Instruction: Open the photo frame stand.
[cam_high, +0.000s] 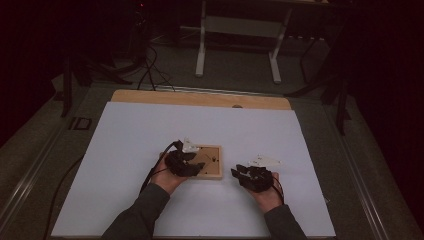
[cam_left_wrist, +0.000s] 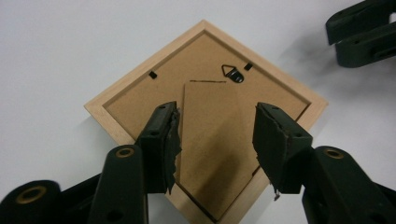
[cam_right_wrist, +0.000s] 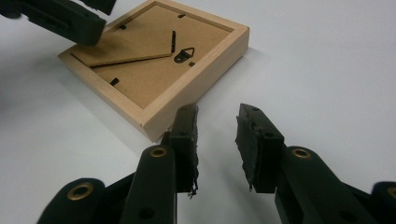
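I see the wooden picture frame (cam_left_wrist: 205, 116) lying face down on the white table (cam_high: 125, 150), its brown backing board (cam_right_wrist: 140, 65) seated inside the rim, the stand flap (cam_left_wrist: 210, 154) lifted at one edge. My left hand-held gripper (cam_left_wrist: 215, 140) hovers over the flap, jaws spread, gripping nothing. My right hand-held gripper (cam_right_wrist: 217, 144) sits just beside the frame's corner, jaws apart and empty. The frame's front is hidden.

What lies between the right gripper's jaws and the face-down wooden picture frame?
Only bare white table sheet, seen in the right gripper view, separates the right gripper from the wooden picture frame.
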